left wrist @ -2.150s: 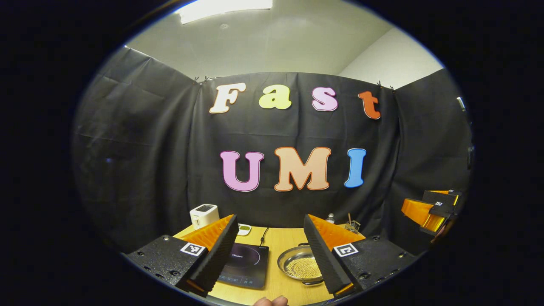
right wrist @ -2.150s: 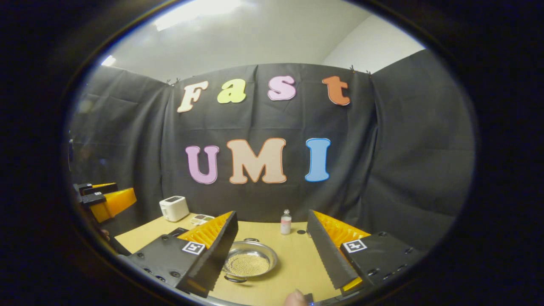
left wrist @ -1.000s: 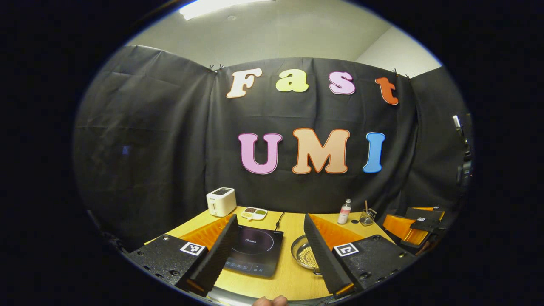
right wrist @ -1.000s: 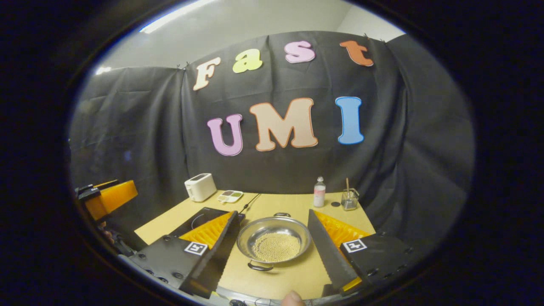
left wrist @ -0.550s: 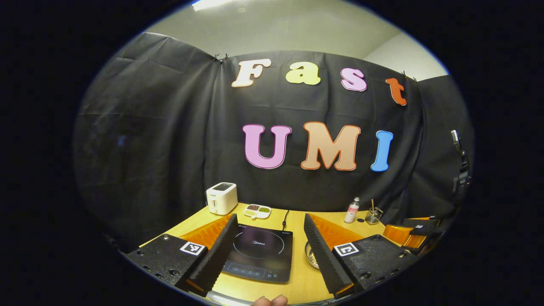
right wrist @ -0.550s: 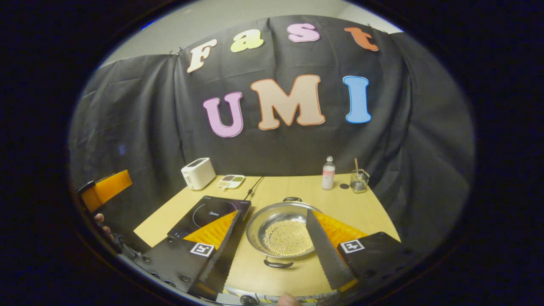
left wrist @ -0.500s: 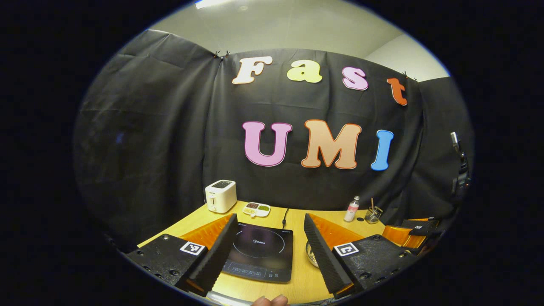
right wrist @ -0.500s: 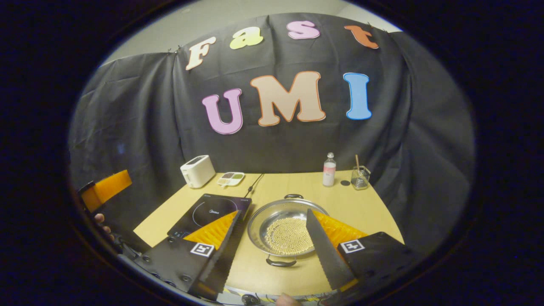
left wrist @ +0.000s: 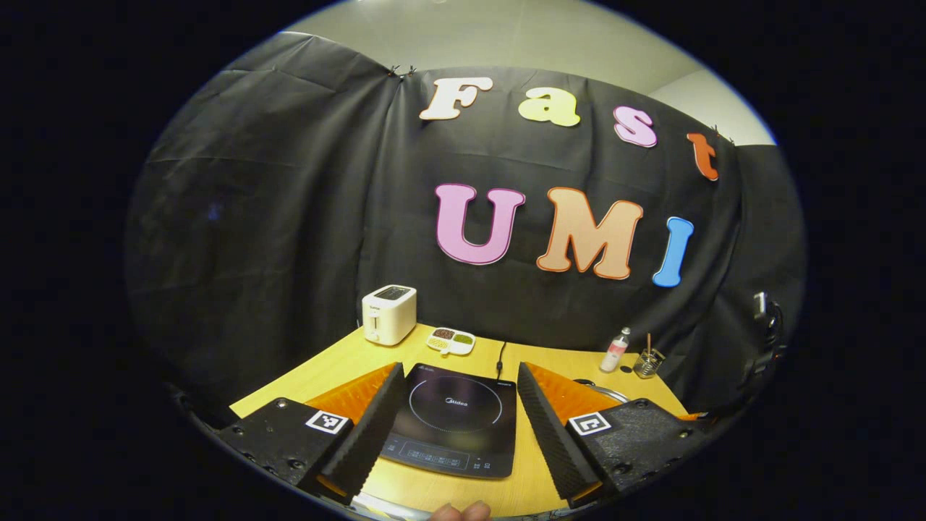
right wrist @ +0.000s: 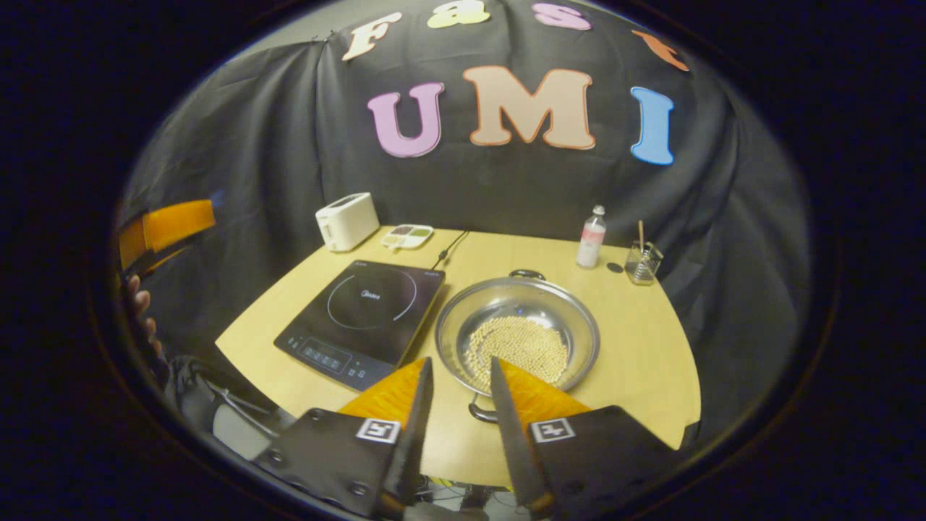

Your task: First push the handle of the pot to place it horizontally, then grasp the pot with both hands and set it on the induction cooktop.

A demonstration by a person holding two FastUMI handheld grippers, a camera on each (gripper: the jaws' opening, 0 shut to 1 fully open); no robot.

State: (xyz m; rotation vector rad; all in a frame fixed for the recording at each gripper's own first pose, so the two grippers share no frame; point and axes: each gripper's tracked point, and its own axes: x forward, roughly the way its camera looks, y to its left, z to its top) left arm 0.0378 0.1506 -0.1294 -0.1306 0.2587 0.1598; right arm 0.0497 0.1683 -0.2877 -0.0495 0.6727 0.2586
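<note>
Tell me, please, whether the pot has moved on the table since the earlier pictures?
No. In the right gripper view the pot sits beside the cooktop, one handle toward the bottle, as before; the camera moved.

- pot (right wrist: 517, 329): shallow, round, shiny metal, upright on the table, holding a layer of small pale beads; one dark loop handle at its far rim, another at its near rim.
- induction cooktop (right wrist: 365, 310): flat black square with a ring marking, bare, just left of the pot.
</note>
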